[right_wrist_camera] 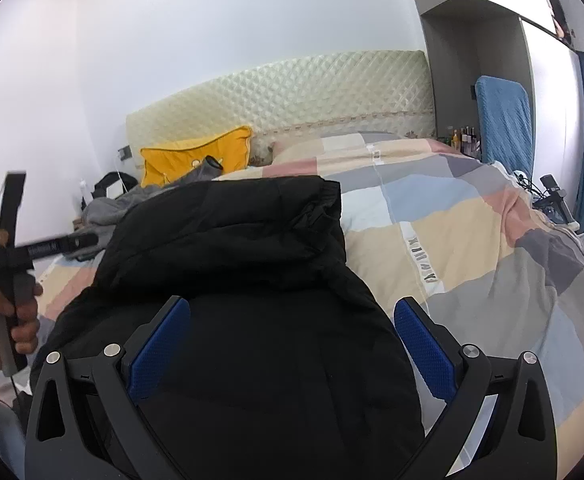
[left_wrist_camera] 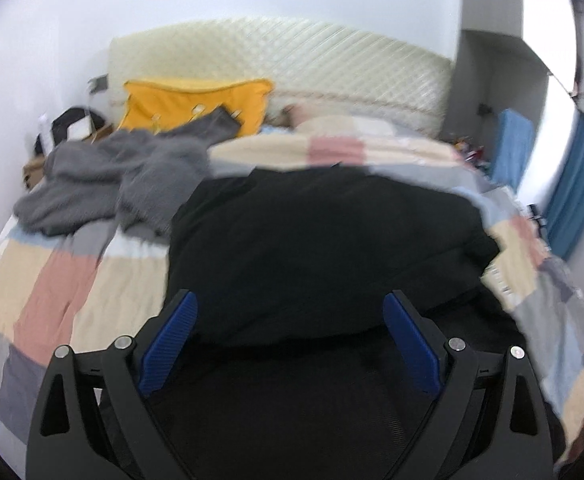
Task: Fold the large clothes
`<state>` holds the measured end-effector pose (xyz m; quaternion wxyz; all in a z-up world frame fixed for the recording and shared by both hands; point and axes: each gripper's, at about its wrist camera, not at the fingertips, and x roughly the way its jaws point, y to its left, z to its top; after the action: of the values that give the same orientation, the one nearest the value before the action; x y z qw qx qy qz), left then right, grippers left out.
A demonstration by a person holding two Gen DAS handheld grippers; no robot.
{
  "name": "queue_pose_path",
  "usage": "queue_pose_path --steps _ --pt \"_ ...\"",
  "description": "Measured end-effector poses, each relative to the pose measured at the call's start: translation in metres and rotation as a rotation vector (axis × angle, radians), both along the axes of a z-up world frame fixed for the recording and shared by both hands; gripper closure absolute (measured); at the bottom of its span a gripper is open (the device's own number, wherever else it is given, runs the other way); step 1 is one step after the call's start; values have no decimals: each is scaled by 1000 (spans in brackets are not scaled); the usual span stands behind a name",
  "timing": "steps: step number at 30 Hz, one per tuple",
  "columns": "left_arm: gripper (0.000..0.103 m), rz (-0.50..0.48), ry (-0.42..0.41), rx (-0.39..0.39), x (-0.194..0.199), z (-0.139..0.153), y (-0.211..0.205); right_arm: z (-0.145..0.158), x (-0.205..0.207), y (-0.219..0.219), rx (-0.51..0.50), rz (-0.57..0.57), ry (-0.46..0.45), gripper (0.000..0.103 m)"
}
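On my left tool [left_wrist_camera: 290, 340] I see the two blue pads [left_wrist_camera: 170, 344] spread wide, with nothing pinched between them. The black jacket [left_wrist_camera: 323, 248] fills the gap and runs on underneath the tool, though the left wrist view is blurred and I cannot tell whether the pads touch the cloth. The jacket lies on the bed [left_wrist_camera: 52, 280], on the checked quilt of pink, cream, grey and pale blue, toward the bed's near edge. Left of it, toward the bed's far left corner, a grey fleece garment [left_wrist_camera: 112, 184] lies crumpled, with a yellow pillow [left_wrist_camera: 196, 104] behind it against the quilted cream headboard [left_wrist_camera: 292, 64].

In the right wrist view, my left hand [right_wrist_camera: 2, 320] shows at the left edge, wrapped around the black handle of the other tool, beside the jacket's left side. My right tool [right_wrist_camera: 292, 344] is also spread wide and grips nothing; the black jacket [right_wrist_camera: 232, 264] lies between its blue pads [right_wrist_camera: 425, 348] and stretches away from them as a bunched mound, its folded far end with a gathered hem reaching toward the middle of the bed [right_wrist_camera: 471, 240]. To the right of the jacket the quilt is bare out to the bed's right edge, where a blue padded panel [right_wrist_camera: 501, 120] stands upright near the headboard [right_wrist_camera: 292, 92].
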<state>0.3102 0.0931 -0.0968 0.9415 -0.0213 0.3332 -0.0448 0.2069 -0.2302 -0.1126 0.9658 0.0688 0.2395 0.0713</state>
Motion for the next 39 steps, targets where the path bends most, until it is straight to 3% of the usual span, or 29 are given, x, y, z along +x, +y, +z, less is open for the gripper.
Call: queue_pose_path --steps 16,21,29,35,38,39 --pt "5 106 79 111 36 -63 41 -15 100 -19 47 29 92 1" --pt "3 125 109 113 42 -72 46 -22 131 -55 183 35 117 1" --pt "3 130 153 260 42 -82 33 -56 178 -71 316 68 203 3" --pt "3 160 179 318 42 -89 37 -52 203 -49 280 129 180 21" --pt "3 201 185 394 46 -95 41 -48 213 -39 211 142 185 45" --pt "3 220 185 410 47 -96 43 -48 213 -39 187 139 186 61"
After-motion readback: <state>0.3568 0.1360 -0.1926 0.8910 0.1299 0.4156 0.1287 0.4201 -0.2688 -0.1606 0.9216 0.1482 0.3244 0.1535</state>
